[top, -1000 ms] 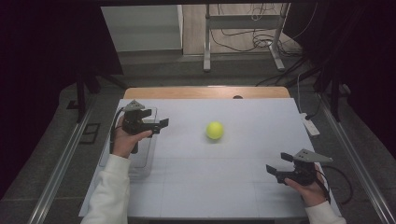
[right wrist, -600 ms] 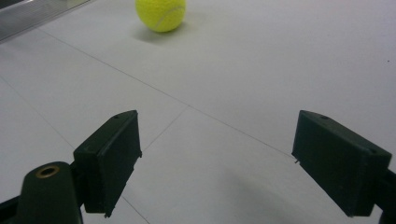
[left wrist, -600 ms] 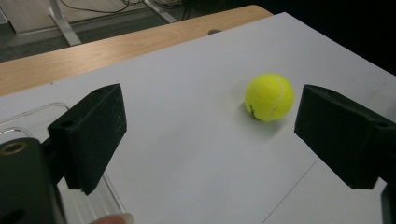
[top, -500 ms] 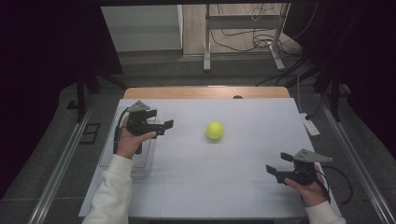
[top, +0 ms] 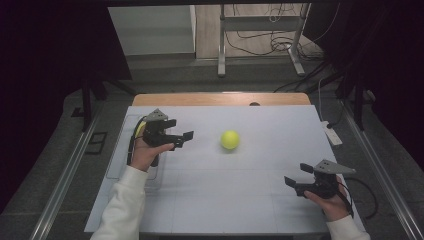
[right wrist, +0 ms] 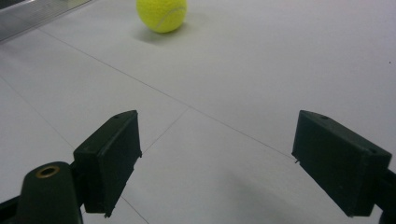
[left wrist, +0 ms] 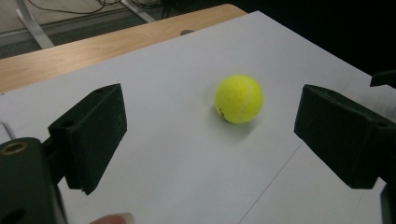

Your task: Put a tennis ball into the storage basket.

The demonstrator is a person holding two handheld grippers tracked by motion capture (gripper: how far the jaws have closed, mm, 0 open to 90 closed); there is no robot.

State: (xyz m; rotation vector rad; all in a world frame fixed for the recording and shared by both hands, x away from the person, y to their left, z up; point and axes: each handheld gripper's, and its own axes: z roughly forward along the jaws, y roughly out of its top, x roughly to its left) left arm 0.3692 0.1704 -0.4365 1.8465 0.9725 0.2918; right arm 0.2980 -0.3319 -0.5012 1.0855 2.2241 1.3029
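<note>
Your left gripper point(top: 182, 137) stands wide and empty, aimed at the tennis ball point(top: 230, 139) lying just to its right on the white table point(top: 210, 200) (round, no long axis); your right gripper point(top: 296, 175), also wide, sits farther off

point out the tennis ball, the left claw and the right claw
tennis ball point(top: 230, 139), high view, middle of its yellow felt
left claw point(top: 181, 137), high view, midway between its fingertips
right claw point(top: 298, 176), high view, midway between its fingertips
</note>
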